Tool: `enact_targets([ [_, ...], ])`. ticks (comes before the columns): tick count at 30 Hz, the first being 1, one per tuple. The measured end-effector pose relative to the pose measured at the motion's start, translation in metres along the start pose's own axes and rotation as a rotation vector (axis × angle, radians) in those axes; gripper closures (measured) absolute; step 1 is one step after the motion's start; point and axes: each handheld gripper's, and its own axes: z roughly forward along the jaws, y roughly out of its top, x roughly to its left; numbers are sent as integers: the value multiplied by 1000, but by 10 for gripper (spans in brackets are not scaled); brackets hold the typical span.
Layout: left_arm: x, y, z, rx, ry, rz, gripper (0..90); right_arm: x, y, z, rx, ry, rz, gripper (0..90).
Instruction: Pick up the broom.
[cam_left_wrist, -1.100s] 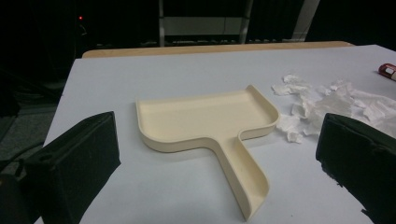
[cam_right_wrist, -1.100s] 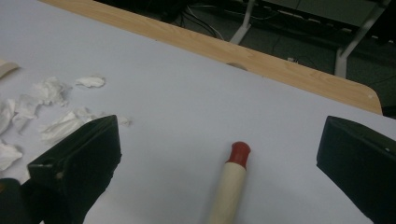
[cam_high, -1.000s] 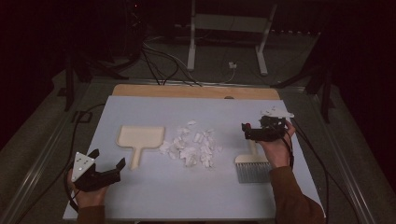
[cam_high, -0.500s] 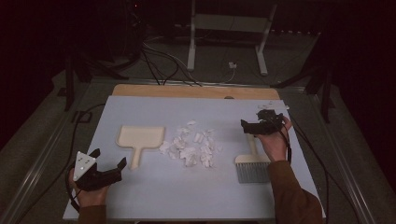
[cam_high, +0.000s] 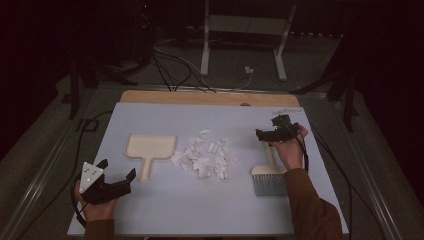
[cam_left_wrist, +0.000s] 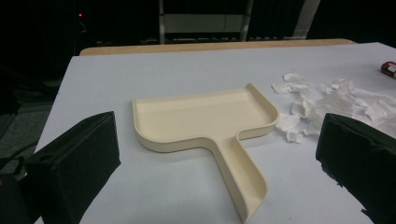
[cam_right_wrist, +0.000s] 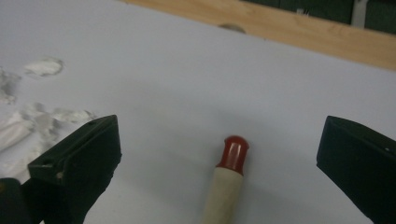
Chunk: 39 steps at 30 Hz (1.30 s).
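Paper scraps (cam_high: 206, 159) lay heaped at the middle of the pale bench (cam_high: 165, 210), and the two tools sat on either side of them, an arrangement that suited sweeping from one side into the other. The cream dustpan (cam_high: 148, 150) lay flat to the left of the heap, its open edge toward the far side and its handle pointing back at the person, so the left gripper (cam_high: 116, 183) could take that handle straight on; in the left gripper view the dustpan (cam_left_wrist: 205, 121) sat squarely between the fingers (cam_left_wrist: 74, 158), which were spread wide and grasped nothing. The brush (cam_high: 269, 172) lay to the right of the scraps, bristles toward the person and its handle pointing away. The right gripper (cam_high: 265, 134) hovered over the far end of that handle, and the right gripper view showed the red-tipped handle (cam_right_wrist: 229, 177) centred between the released fingers (cam_right_wrist: 77, 161), apparently lined up for a grasp not yet made. Both tools rested untouched on the bench.
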Motion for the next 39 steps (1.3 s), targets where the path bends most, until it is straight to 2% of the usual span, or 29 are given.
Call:
enact_targets([
  [4,0,0,-1,-2,-1,-2,7,-4,-4,6,26,2,32,0],
  [16,1,0,0,-1,-3,-3,7,-5,-10,20,92,10,73,57],
  [21,1,0,0,3,-3,-2,7,-7,-13,25,114,2,92,194],
  [22,1,0,0,3,-3,-2,7,-7,-13,25,114,2,92,194],
  [23,1,0,0,4,-2,-2,7,-8,-14,27,121,-9,102,270],
  [24,1,0,0,5,0,-4,7,-8,-14,27,121,-9,102,270],
  [25,1,0,0,6,1,-6,7,-7,-15,28,134,-13,103,346],
  [27,1,0,0,5,1,-6,7,-5,-17,30,150,-33,103,405],
  [28,1,0,0,5,1,-6,7,-5,-17,30,150,-33,103,405],
  [29,1,0,0,5,0,-6,7,-3,-18,33,168,-46,104,450],
  [35,1,0,0,7,1,-4,7,-2,-22,41,214,-79,105,523],
  [39,1,0,0,6,1,-4,7,-2,-23,44,224,-91,121,577],
])
